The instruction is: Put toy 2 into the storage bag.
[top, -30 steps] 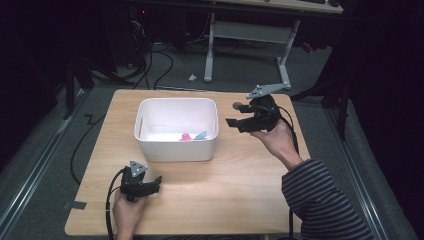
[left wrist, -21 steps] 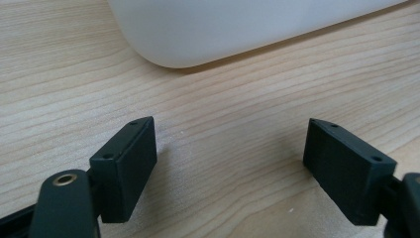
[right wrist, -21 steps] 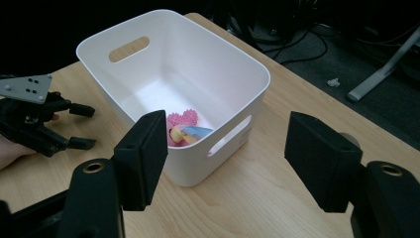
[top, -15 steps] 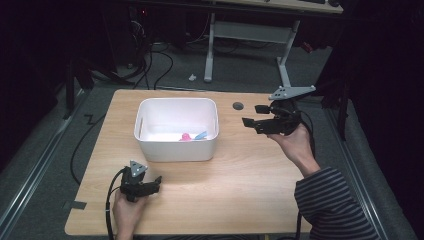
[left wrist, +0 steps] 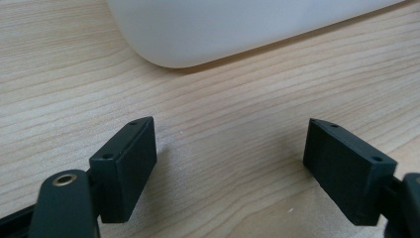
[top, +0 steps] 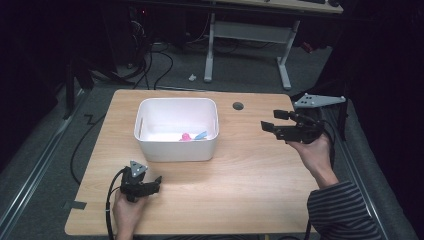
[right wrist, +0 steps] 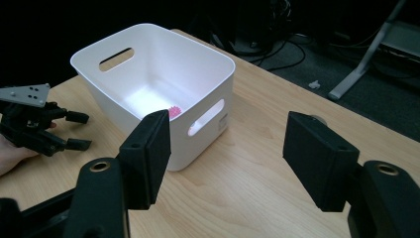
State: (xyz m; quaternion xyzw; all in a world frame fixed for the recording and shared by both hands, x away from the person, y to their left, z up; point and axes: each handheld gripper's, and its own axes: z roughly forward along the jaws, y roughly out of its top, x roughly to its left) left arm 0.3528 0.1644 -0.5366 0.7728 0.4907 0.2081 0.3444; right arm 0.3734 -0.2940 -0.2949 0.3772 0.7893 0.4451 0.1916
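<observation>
A white plastic bin (top: 176, 150) stands on the wooden table (top: 250, 180), slightly left of centre. Inside it lie a pink object (top: 185, 136) and a light blue one (top: 200, 134). My right gripper (top: 269, 120) is held above the table's right side, open and empty, jaws pointing left at the bin (right wrist: 198, 84). The pink object (right wrist: 173, 110) peeks over the bin's rim in the right gripper view. My left gripper (top: 158, 182) rests on the table near the front left, open and empty, just in front of the bin's near wall (left wrist: 237, 25).
A round cable hole (top: 238, 106) sits in the table behind the bin's right side. A desk frame and cables (top: 165, 60) stand on the floor beyond the table. The left gripper (right wrist: 74, 130) also appears at the left of the right gripper view.
My right gripper has drawn back to the right, away from the bin, and dropped a little lower. The left gripper has stayed put.
</observation>
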